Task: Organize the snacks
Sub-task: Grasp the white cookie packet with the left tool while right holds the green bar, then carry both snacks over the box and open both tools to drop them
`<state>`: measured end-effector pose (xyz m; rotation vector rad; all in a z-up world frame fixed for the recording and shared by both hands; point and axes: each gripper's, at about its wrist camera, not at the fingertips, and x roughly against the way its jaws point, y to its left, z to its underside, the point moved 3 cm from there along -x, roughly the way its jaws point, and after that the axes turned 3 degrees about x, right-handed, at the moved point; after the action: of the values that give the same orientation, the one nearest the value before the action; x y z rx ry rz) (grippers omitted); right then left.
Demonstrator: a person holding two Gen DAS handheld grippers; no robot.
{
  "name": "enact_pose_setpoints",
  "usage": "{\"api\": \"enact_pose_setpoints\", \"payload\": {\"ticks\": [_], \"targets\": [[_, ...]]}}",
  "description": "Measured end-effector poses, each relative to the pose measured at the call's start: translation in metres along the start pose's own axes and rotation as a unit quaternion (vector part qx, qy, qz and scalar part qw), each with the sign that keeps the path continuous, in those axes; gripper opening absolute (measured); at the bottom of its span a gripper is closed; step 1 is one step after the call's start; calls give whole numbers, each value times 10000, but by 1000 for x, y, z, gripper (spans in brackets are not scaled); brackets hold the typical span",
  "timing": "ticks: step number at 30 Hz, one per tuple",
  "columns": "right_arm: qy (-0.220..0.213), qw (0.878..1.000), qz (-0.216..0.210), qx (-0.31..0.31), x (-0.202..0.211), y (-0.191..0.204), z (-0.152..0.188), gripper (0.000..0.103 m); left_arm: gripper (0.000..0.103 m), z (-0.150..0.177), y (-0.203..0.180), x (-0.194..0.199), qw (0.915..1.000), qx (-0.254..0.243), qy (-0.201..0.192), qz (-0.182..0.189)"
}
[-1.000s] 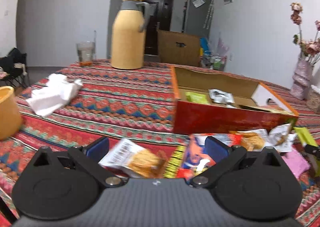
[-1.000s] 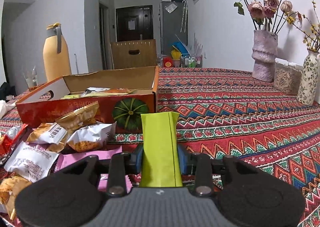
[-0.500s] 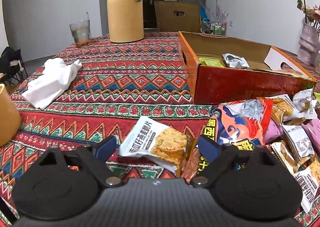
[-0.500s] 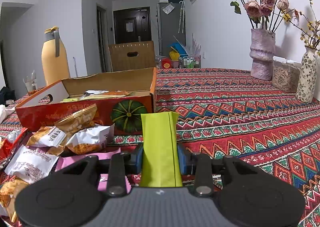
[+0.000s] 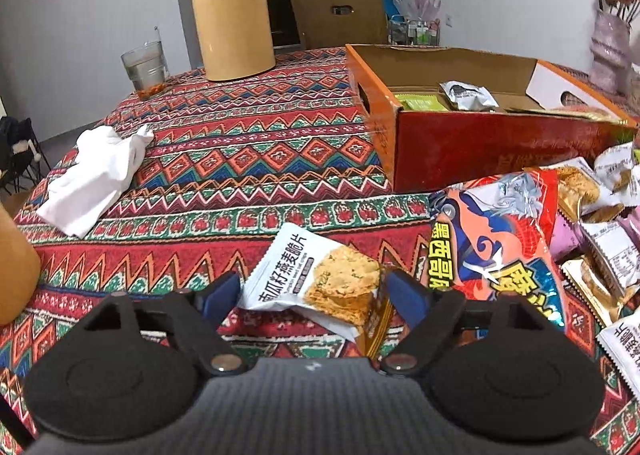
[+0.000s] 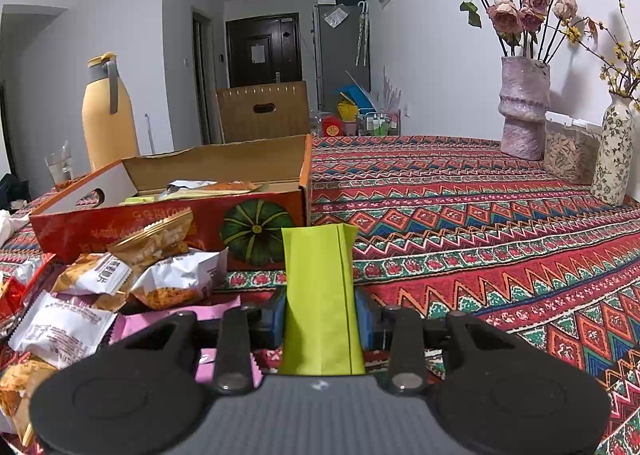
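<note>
Looking along our left gripper [image 5: 314,293], we see its two blue-padded fingers spread wide, one on each side of a white, crinkled foil packet printed with a golden oat crisp [image 5: 316,277]; we cannot tell whether the pads touch it. That packet lies flat on the woven zigzag-patterned tablecloth [image 5: 240,151], with a glossy red and blue snack bag [image 5: 500,239] just beside it at 3 o'clock. Beyond, at 1 o'clock, stands the open orange-red cardboard box [image 5: 480,143], a flat green sachet [image 5: 424,103] and a silver pouch [image 5: 468,95] lying inside. A smooth yellow thermos jug with a grey top [image 5: 232,15] stands at 11 o'clock, a clear glass tumbler [image 5: 144,67] just left of it, and a rumpled white cloth [image 5: 96,179] lies at 10 o'clock.

Turning to the right wrist view, our right gripper [image 6: 320,311] is closed on a flat, smooth lime-green packet [image 6: 320,295], both pads pressed against its long edges, so it stands upright between them. The cardboard box [image 6: 180,219], here showing a printed green pumpkin, sits at 11 o'clock behind a loose heap of crinkled white, gold and pink wrappers [image 6: 100,287] at 9 o'clock. At 2 o'clock a rough pink ceramic vase of dried roses [image 6: 524,111] stands near a slim floral-patterned vase [image 6: 614,151], a clear lidded container [image 6: 568,151] between them.
</note>
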<state>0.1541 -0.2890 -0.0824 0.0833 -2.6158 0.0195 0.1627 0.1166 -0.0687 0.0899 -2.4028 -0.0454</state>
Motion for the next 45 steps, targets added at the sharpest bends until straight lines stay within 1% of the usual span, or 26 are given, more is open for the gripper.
{"api": "enact_pose_setpoints", "payload": {"ticks": [4,6,8,9,10,11,16,24,31,38,45], "targets": [[-4,10000,5,-4,0,0,0,34,85,0,-3,-5,10000,-12,-10,47],[0,10000,2,-2,0,0,0,34,82,0,-3,-4,10000,-37,-36,86],[2,10000,1,-4,0,0,0,34,72,0,-4,-3,9999,-65,-79,131],[5,10000,-2,-1,0,0,0,34,69,0,-5,-1,9998,-84,-98,158],[5,10000,-2,1,0,0,0,34,59,1,-6,0,9997,-88,-111,202],[4,10000,-1,-1,0,0,0,34,53,1,-7,1,9996,-86,-110,235],[4,10000,-2,1,0,0,0,34,46,5,-11,8,9995,-122,-253,167],[-28,10000,-10,0,1,1,0,34,45,7,-10,15,9993,11,-367,81],[-106,9999,-25,-17,4,0,1,34,45,2,-4,29,9979,178,-629,-52],[-252,9997,-52,-61,9,-2,0,34,45,-8,-4,50,9946,398,-952,-114],[-349,9993,-84,-99,14,-4,-2,34,45,-15,-16,62,9918,480,-1184,-11]]}}
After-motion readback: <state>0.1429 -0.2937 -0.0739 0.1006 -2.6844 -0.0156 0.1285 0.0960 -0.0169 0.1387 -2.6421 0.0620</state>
